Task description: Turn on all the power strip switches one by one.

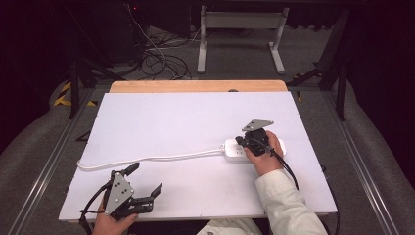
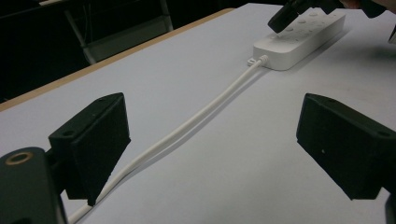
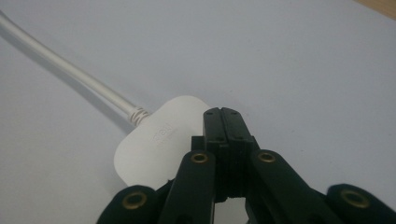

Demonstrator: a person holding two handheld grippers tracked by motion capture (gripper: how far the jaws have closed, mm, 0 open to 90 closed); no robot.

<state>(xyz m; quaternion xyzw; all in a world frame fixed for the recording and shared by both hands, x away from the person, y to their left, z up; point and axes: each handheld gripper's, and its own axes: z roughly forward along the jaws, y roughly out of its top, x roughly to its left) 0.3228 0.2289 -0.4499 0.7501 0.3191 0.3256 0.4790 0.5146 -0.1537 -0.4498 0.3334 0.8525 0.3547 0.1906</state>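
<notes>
White plastic makes up the one object in play: a long white power strip [image 1: 250, 148] with a row of round buttons on top, lying flat toward the right of the pale lilac counter [image 1: 186, 117], its white round cable [image 1: 147, 159] trailing left to the counter's near left edge. The right gripper [image 1: 244, 142] is down on the strip with its fingers pressed together on nothing, tips over the strip's cable end; judging by that pose, the work in hand is pressing a button with the closed tips, and the approach looks done while the press itself remains to be confirmed. The left gripper [image 1: 146, 180] rests at the near left edge, fingers spread wide and empty, apart from the cable that runs between them in its own view. Whether the right tips actually touch a button is hidden by the gripper and hand; the strip's far end is covered by the hand, and any indicator light cannot be made out.
</notes>
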